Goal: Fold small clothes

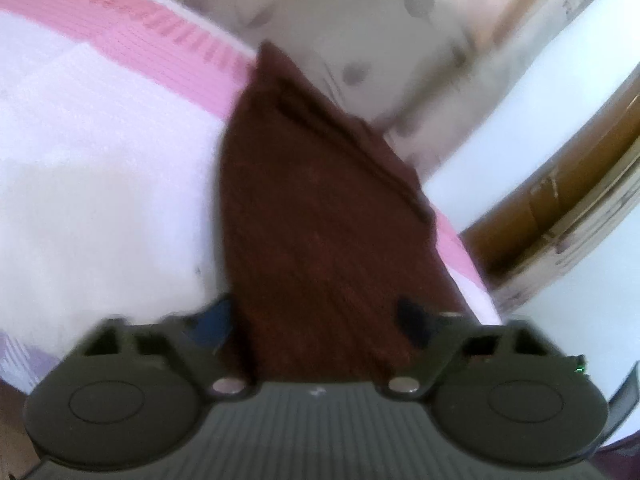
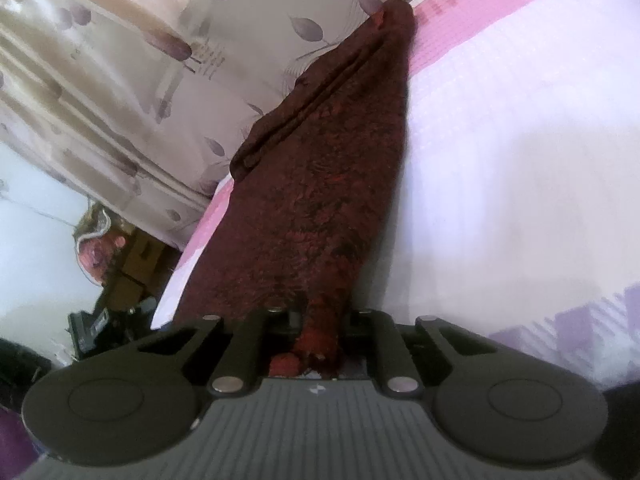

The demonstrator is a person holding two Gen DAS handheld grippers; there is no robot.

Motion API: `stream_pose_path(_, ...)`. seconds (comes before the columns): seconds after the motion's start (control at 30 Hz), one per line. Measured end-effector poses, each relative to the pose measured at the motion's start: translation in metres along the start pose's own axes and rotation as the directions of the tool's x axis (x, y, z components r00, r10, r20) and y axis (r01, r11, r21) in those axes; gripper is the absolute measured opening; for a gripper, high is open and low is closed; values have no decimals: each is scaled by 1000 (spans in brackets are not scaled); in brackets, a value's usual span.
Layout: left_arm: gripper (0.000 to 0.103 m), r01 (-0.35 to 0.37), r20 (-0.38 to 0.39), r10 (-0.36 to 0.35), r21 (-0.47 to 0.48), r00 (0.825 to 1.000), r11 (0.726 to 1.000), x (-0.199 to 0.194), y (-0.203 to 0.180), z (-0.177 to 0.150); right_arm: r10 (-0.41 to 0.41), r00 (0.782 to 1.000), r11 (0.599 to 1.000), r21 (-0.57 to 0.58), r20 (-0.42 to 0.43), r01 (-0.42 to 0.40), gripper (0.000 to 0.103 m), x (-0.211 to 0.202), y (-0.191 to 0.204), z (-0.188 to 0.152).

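We're looking down both wrist cams here. The dark red knit garment is stretching up the middle of each frame, lying along the edge of the pink-and-white bedspread. The right gripper is pinching a bunched end of it between closed fingers at bottom center. The left gripper is sitting wider, fingers on either side of the cloth, but it's too blurry for us to tell if it's clamping. A leaf-print curtain is hanging across the upper left.
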State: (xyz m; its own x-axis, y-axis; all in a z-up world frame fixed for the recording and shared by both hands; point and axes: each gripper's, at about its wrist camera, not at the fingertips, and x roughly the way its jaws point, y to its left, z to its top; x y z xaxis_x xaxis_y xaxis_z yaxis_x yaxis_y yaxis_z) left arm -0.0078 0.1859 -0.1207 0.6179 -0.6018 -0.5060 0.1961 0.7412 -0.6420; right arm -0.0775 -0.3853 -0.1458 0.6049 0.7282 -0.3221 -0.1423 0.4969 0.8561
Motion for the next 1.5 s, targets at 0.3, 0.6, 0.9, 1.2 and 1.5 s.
stream_pose_path(0.3,37,16,4,-16,-46,1000,999,-15,11,-16,68,996,994,80,59,-73,15,-22,-15,-4)
stream_pose_path(0.6,79,73,1,-73,-18,997,997,-7,1,-12,75,993,992,98,94,-84,45,-15,-23,0)
stream_pose_path(0.9,19,-42,30,42,14,999,999,-27,-11,-26,83,992,996,35,92,-87,14,-11,-5,-7)
stream_pose_path(1.2,53,-66,6,66,36,998,997,-27,-12,-34,22,999,1000,-16,35,-21,18,-23,-7,-10)
stream_pose_path(1.5,42,-107,20,106,100,994,989,-6,-26,-21,44,998,998,-42,34,-42,54,-12,1,-9)
